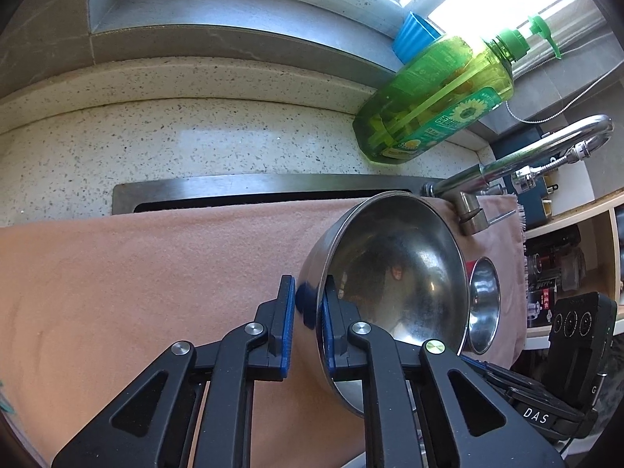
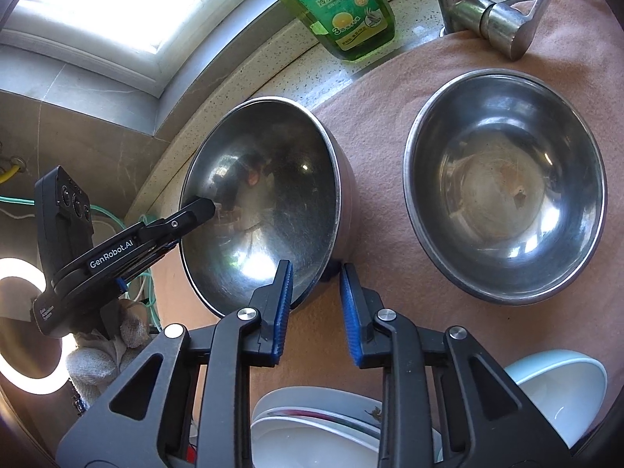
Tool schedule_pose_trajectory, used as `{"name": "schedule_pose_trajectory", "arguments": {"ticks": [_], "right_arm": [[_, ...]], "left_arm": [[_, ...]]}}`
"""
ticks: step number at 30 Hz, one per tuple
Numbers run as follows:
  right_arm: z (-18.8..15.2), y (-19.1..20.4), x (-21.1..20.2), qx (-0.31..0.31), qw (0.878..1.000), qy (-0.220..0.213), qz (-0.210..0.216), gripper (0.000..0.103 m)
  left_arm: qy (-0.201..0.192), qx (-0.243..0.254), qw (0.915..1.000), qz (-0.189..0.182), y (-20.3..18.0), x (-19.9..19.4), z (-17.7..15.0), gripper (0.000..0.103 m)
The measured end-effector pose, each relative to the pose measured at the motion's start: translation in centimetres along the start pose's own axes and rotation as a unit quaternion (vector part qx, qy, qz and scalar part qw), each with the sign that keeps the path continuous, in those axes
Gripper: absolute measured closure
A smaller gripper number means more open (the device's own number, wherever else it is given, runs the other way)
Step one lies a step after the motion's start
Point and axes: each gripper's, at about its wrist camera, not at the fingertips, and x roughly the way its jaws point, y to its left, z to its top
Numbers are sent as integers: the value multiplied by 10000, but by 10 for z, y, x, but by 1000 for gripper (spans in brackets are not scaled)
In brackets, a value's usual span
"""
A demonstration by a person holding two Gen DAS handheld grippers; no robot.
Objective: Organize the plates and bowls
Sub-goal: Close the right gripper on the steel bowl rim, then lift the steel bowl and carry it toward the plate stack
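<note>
While the left gripper (image 1: 306, 325) has its blue-padded fingers (image 1: 288, 327) clamped on the rim of the tilted steel bowl (image 2: 261, 199), one pad outside the wall and one inside, the right gripper (image 2: 316, 314) straddles the same bowl's near rim with its fingers (image 2: 284, 304) narrowly apart; whether its pads press the metal cannot be told. The bowl is polished, round and deep, tipped on edge on a pink felt-like cloth (image 2: 390, 234) covering the desk. Right of this bowl a second steel bowl (image 2: 505, 191) rests upright. Nearer than it lie stacked white plates (image 2: 316, 417) and a pale blue bowl (image 2: 557, 390). Behind it stand a green soap bottle (image 2: 335, 7) and a chrome faucet (image 2: 487, 15).
</note>
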Motion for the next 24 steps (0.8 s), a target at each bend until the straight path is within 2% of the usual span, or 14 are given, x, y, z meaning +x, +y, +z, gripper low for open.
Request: {"name": "schedule_pose_trajectory", "arguments": {"ticks": [15, 24], "right_arm": [[-27, 35, -7, -778, 9963, 330, 155, 78], [-56, 55, -4, -1264, 9892, 633, 398, 78]], "left_arm": [[-433, -532, 9976, 82, 21, -45, -44, 92], [-767, -931, 9921, 356, 34, -77, -89, 92]]}}
